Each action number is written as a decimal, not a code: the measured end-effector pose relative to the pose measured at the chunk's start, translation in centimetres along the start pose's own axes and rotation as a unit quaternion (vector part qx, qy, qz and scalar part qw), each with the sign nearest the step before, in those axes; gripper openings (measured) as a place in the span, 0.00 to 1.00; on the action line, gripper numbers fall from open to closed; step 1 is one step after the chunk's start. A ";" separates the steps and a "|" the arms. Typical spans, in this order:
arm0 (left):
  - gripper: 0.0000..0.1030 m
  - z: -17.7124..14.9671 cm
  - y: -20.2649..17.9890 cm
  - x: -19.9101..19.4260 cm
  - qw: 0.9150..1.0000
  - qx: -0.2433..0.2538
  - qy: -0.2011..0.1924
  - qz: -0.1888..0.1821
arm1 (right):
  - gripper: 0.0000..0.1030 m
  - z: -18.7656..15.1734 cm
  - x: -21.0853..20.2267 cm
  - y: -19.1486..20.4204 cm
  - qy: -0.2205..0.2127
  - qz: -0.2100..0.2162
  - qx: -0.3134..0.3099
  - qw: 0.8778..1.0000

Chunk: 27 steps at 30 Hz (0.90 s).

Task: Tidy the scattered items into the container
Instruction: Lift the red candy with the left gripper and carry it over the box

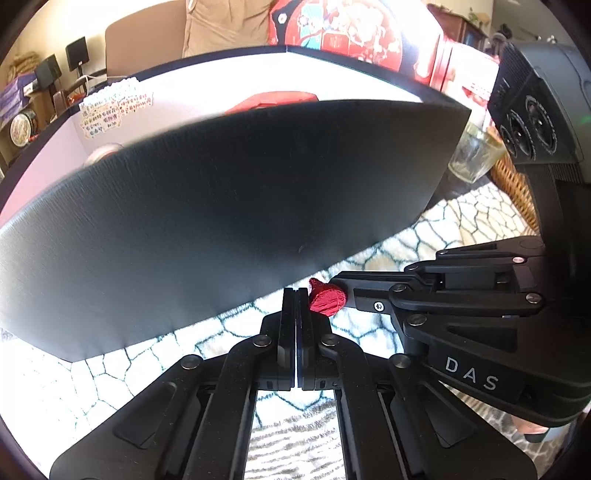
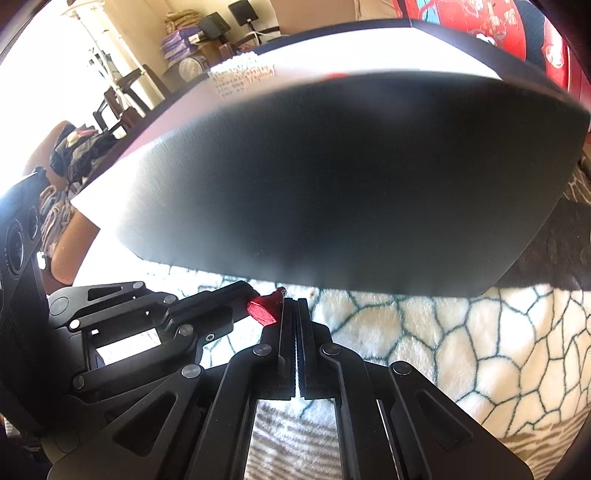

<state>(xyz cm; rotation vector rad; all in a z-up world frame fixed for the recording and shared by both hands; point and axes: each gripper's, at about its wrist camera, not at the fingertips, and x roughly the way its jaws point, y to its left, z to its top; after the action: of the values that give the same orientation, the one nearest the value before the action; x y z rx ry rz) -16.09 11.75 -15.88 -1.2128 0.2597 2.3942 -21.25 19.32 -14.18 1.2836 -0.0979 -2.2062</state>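
Note:
A small red foil-wrapped candy (image 1: 327, 301) (image 2: 264, 311) sits just in front of the black box's near wall (image 1: 221, 221) (image 2: 332, 184). My left gripper (image 1: 296, 291) (image 2: 249, 290) is shut, its pads pressed together with nothing between them. The candy lies against the outer side of its right finger. My right gripper (image 2: 296, 301) (image 1: 334, 284) comes in from the other side, also shut, and its tip touches the candy. The candy is wedged between the two closed tips, over the blanket. Inside the box I see a white floor, a red item (image 1: 273, 101) and a printed packet (image 1: 114, 109).
A white fleece blanket (image 1: 424, 240) (image 2: 461, 350) with dark honeycomb lines covers the surface. A glass cup (image 1: 474, 155) and a wicker basket (image 1: 517, 184) stand right of the box. A red printed box (image 1: 351, 33) stands behind it. A chair with clothes (image 2: 81, 155) is off to the left.

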 end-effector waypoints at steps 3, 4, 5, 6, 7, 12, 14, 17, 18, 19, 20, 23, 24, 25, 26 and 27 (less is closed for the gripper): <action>0.00 0.2 0.0 -0.4 1.000 0.000 -0.005 0.000 | 0.02 0.1 -1.2 -1.2 -0.004 0.000 -0.003 1.000; 0.00 0.3 0.0 -0.6 1.000 0.001 -0.006 0.000 | 0.02 0.1 -1.5 -1.1 -0.006 -0.001 -0.005 1.000; 0.00 0.4 -0.1 -0.8 1.000 0.002 -0.008 0.000 | 0.02 -0.1 -1.7 -1.0 -0.009 -0.002 -0.008 1.000; 0.00 0.5 -0.2 -1.0 1.000 0.004 -0.009 0.000 | 0.02 -0.3 -2.0 -0.6 -0.015 -0.005 -0.011 1.000; 0.00 0.6 -0.2 -1.2 1.000 0.006 -0.013 0.001 | 0.02 -1.3 -1.8 0.7 -0.020 -0.005 -0.014 1.000; 0.00 1.0 0.0 -2.5 1.000 0.000 -0.026 0.001 | 0.02 -0.9 -3.3 -0.3 -0.036 -0.004 -0.024 0.999; 0.00 1.2 -0.1 -3.1 0.999 -0.003 -0.034 0.001 | 0.02 -0.2 -3.9 0.2 -0.043 -0.009 -0.032 0.999; 0.00 1.6 -0.2 -4.5 0.999 -0.003 -0.049 0.002 | 0.02 0.9 -4.8 0.8 -0.058 -0.012 -0.042 0.997; 0.00 1.8 -0.2 -5.0 0.998 -0.004 -0.055 0.000 | 0.02 1.0 -5.2 1.0 -0.063 -0.010 -0.044 0.997; 0.00 2.0 -0.2 -5.6 0.998 -0.005 -0.060 -0.001 | 0.02 1.2 -5.7 1.3 -0.069 -0.010 -0.046 0.996; 0.00 2.2 -0.1 -6.1 0.998 -0.006 -0.066 -0.002 | 0.02 1.3 -6.2 1.6 -0.076 -0.009 -0.050 0.996; 0.00 3.0 0.0 -7.8 0.996 -0.006 -0.084 0.002 | 0.02 2.4 -7.0 2.8 -0.096 -0.009 -0.059 0.994; 0.00 3.3 0.1 -8.2 0.996 -0.007 -0.090 0.004 | 0.02 2.5 -7.5 2.9 -0.102 -0.007 -0.060 0.993; 0.00 3.7 0.2 -8.6 0.995 -0.008 -0.095 0.007 | 0.02 2.9 -7.7 3.1 -0.109 -0.005 -0.060 0.992; 0.00 4.1 0.3 -8.8 0.995 -0.011 -0.099 0.011 | 0.02 3.2 -8.1 3.3 -0.115 -0.003 -0.060 0.992; 0.00 4.5 0.5 -9.1 0.994 -0.013 -0.105 0.015 | 0.02 3.3 -8.8 3.4 -0.121 -0.002 -0.059 0.991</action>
<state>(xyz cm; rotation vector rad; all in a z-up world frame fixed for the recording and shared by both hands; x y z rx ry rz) -14.88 10.20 -5.93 -0.9641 0.1830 2.5344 -19.25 20.31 -4.46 0.9509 -0.0582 -2.3253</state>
